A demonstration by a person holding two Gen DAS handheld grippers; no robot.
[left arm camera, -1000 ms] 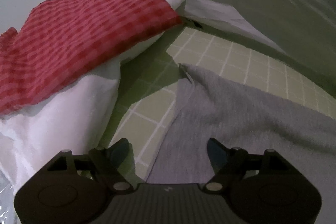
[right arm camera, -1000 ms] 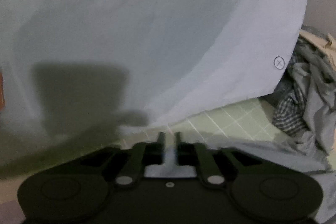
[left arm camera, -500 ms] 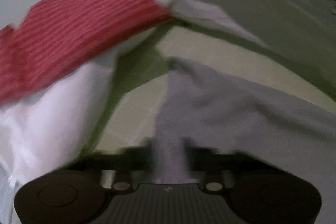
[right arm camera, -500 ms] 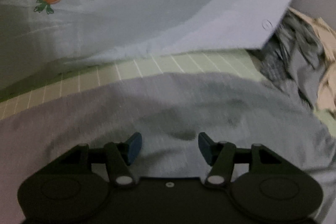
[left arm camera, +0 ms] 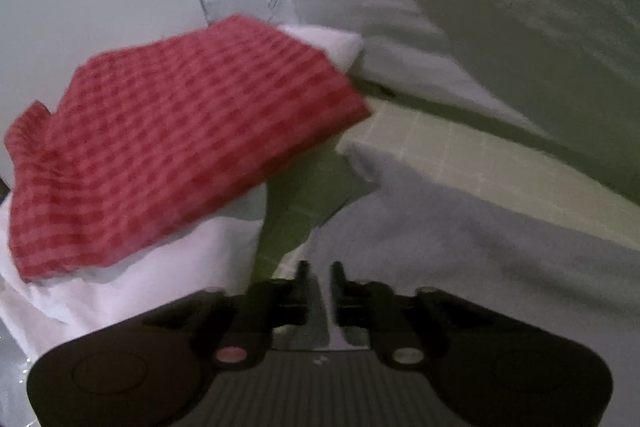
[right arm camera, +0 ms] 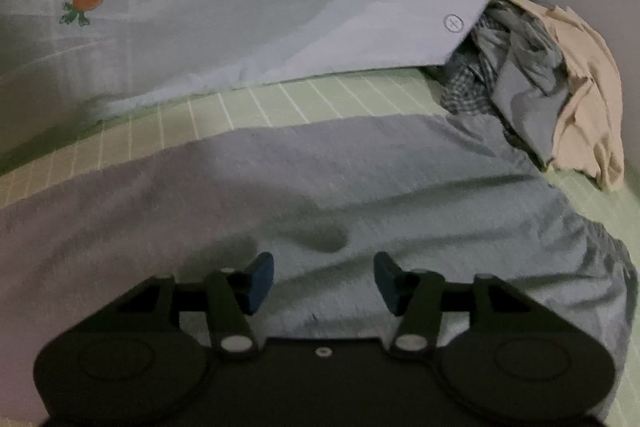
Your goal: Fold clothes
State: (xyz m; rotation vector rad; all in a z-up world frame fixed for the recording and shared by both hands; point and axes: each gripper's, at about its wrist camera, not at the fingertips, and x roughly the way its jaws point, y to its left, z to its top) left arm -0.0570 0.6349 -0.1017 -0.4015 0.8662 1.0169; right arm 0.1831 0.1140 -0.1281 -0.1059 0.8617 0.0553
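Pinching grey garment (left arm camera: 460, 247) edge, left gripper (left arm camera: 320, 277); right gripper (right arm camera: 324, 279) spread above.

I am holding my right gripper (right arm camera: 323, 281) with fingers apart above a grey garment (right arm camera: 280, 187) lying on the green gridded sheet (right arm camera: 256, 107).

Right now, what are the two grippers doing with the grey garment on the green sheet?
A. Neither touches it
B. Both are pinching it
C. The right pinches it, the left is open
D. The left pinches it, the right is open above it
D. The left gripper has its fingers nearly together with the grey garment pinched between them, while the right gripper hangs open over it.
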